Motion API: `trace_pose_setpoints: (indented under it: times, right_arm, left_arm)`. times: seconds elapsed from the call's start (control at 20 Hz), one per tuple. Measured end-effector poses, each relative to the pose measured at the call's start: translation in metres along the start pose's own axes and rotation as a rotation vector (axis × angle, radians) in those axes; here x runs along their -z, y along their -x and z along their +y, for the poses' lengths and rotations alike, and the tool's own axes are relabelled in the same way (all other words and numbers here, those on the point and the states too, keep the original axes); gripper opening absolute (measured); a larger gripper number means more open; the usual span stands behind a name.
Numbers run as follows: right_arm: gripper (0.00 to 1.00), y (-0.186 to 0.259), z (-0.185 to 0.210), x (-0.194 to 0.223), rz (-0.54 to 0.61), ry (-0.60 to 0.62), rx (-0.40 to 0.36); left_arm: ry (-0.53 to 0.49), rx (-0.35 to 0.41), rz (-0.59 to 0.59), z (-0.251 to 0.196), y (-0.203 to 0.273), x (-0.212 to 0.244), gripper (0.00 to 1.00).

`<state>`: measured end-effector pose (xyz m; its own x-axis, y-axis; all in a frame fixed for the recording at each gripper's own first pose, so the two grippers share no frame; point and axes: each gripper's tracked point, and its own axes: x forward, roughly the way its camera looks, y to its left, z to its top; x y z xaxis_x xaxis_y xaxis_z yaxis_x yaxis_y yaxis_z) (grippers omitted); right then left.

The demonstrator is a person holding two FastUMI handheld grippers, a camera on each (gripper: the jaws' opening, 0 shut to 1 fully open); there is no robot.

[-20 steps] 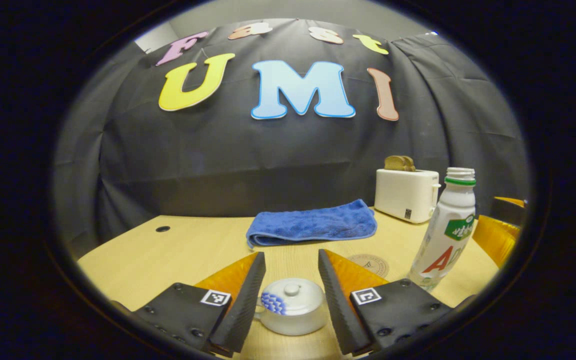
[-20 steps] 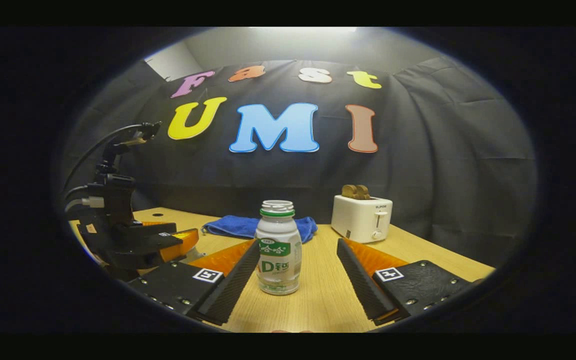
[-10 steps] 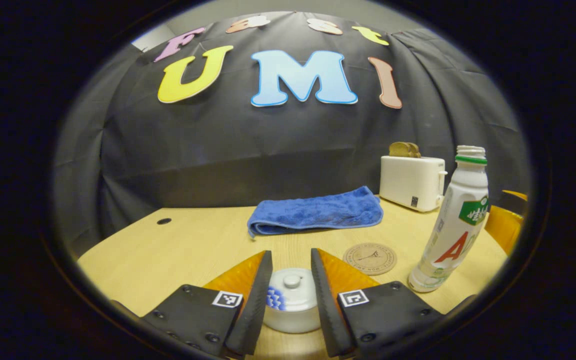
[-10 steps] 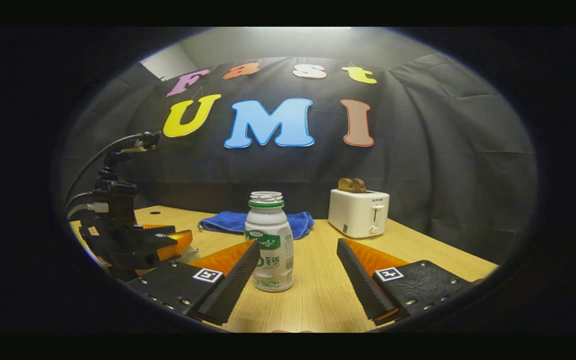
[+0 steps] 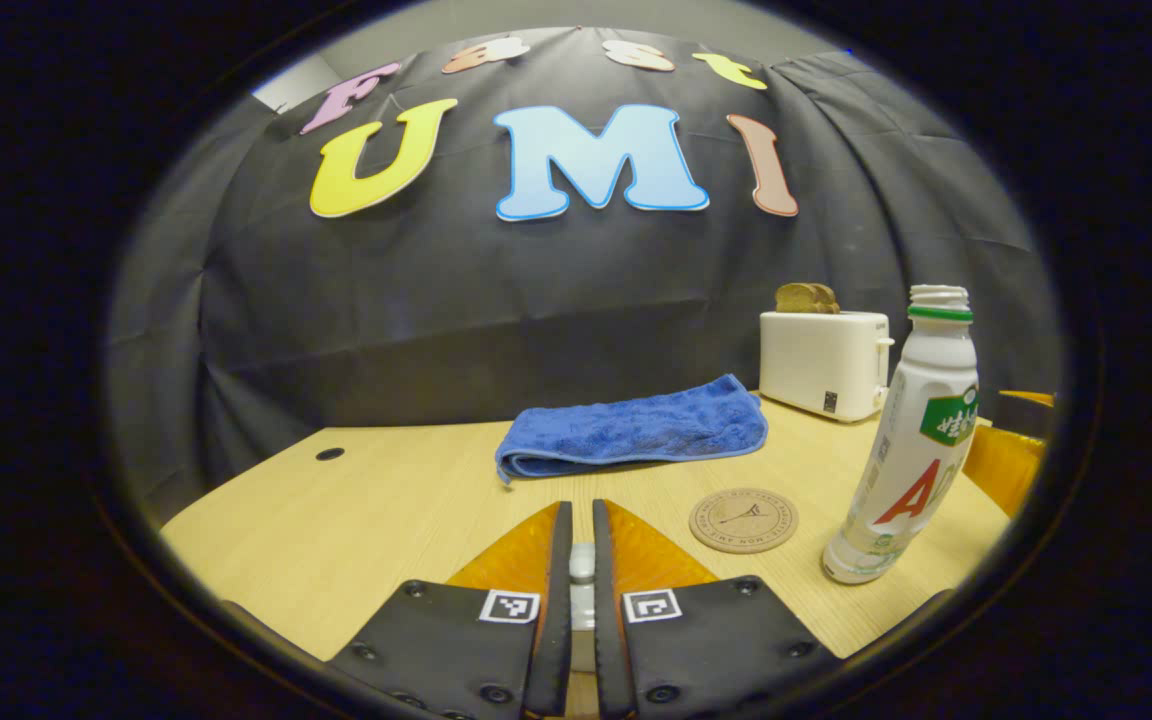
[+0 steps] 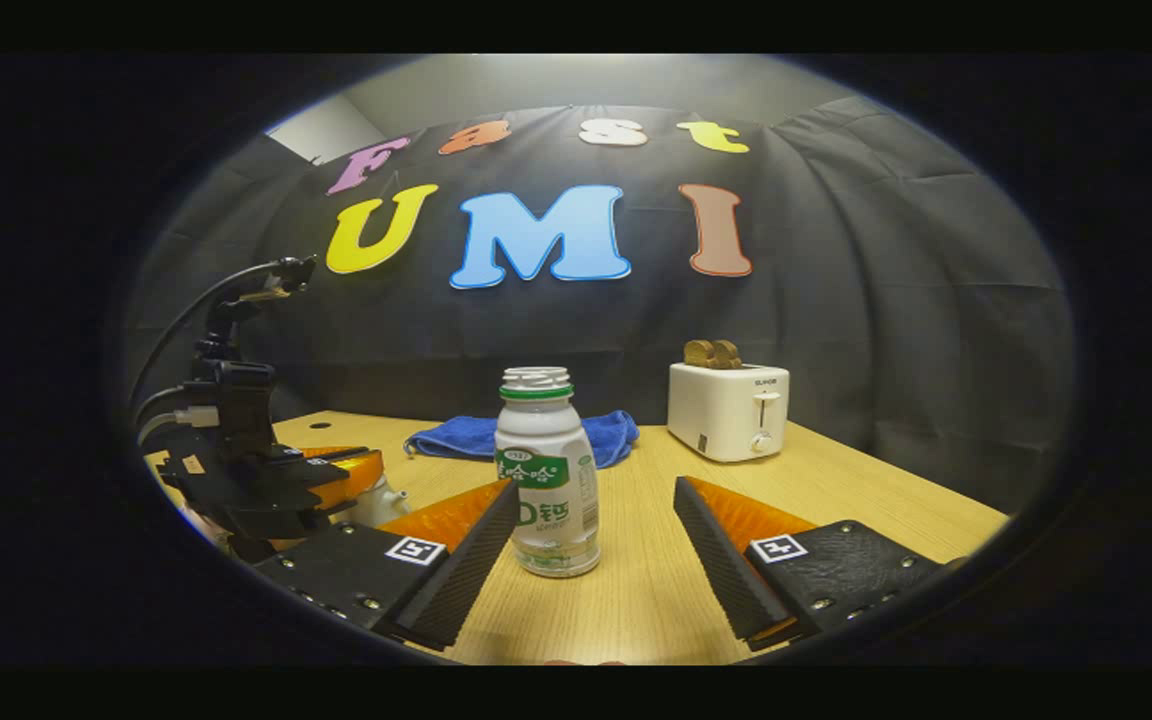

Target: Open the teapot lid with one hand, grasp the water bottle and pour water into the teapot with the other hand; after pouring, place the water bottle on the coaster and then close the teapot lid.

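My left gripper (image 5: 581, 506) is closed down on the small knob of the white teapot lid (image 5: 582, 561); a sliver of white pot shows in the narrow gap between the fingers. The white water bottle (image 5: 911, 455), uncapped and with a green neck ring, stands upright at the right. A round cork coaster (image 5: 743, 519) lies bare between pot and bottle. In the right gripper view the bottle (image 6: 547, 480) stands just beyond my open right gripper (image 6: 596, 486), close to its left finger, untouched. The left gripper (image 6: 321, 482) sits over the teapot (image 6: 377, 502) there.
A folded blue towel (image 5: 636, 433) lies mid-table behind the coaster. A white toaster (image 5: 822, 374) holding toast stands at the back right. A cable hole (image 5: 330, 454) marks the table at the far left. Cables rise from the left gripper's mount (image 6: 226, 370).
My left gripper's fingers have closed from wide open to a narrow gap around the lid knob. The right gripper has edged a little closer to the bottle and stays open.
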<state>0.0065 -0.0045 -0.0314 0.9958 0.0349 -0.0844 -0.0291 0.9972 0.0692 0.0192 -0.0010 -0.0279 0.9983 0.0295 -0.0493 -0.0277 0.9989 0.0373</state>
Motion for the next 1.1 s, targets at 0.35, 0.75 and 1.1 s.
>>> trace_pose_setpoints:
  times: [0.35,0.75,1.1]
  right_arm:
    - [0.95,-0.009,0.011,0.003,0.001,0.011,-0.050]
    - [0.95,-0.027,0.020,0.014,0.028,0.075,-0.072]
    - [0.95,-0.037,0.017,0.027,0.064,0.086,-0.054]
  left_arm:
    - [0.060,0.027,-0.052,0.007,0.007,-0.016,0.13]
    - [0.113,-0.045,-0.127,0.050,0.023,-0.037,0.17]
    - [0.152,-0.113,-0.117,0.083,0.028,-0.030,0.17]
